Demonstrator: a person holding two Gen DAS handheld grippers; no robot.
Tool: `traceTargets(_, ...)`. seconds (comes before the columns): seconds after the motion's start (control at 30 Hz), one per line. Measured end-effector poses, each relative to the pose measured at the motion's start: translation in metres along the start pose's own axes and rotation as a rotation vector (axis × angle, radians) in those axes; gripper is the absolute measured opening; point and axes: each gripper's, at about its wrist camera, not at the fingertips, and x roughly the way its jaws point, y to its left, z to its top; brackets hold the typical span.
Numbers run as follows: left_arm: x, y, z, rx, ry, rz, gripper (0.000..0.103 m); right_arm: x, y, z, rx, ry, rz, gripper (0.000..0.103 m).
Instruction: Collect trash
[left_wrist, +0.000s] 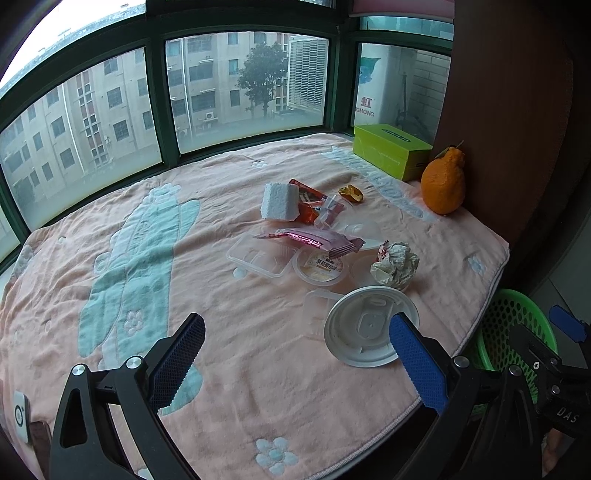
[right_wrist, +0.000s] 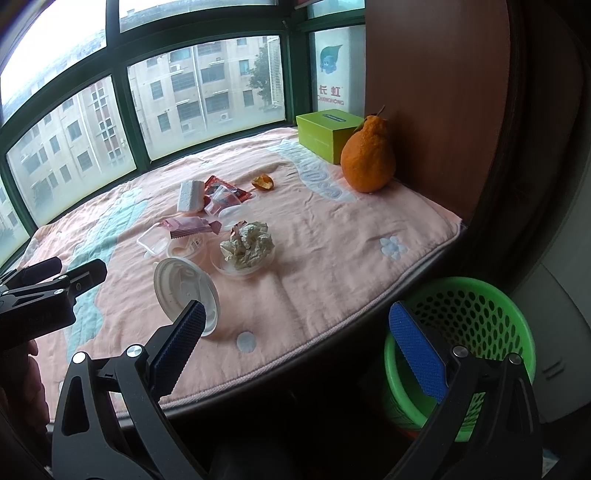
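A heap of trash lies on the pink blanket (left_wrist: 221, 369): a white foam block (left_wrist: 279, 201), a red wrapper (left_wrist: 308, 201), a pink wrapper (left_wrist: 314, 240), clear plastic trays (left_wrist: 255, 260), a labelled cup lid (left_wrist: 321, 267), crumpled paper (left_wrist: 395, 262) and a piece of orange peel (left_wrist: 351, 194). Nearest lies a round white lid (left_wrist: 364, 332). My left gripper (left_wrist: 299, 356) hovers open just before this lid, holding nothing. My right gripper (right_wrist: 299, 343) is open and empty above the blanket's front edge, between the white lid (right_wrist: 184, 291) and the green basket (right_wrist: 472, 321).
A whole orange fruit (right_wrist: 367, 158) and a green tissue box (right_wrist: 328, 134) stand at the back right against a brown wall panel. Windows run along the far side. The green perforated basket (left_wrist: 513, 332) stands on the floor below the blanket's right edge.
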Motion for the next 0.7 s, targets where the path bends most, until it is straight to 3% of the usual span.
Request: traceTargets(0.7,0.013,0.028,0.02,-0.039,0.009,0.043,0.097,0.021,0.005,0.007,-0.012,0.028,0.055,0.099)
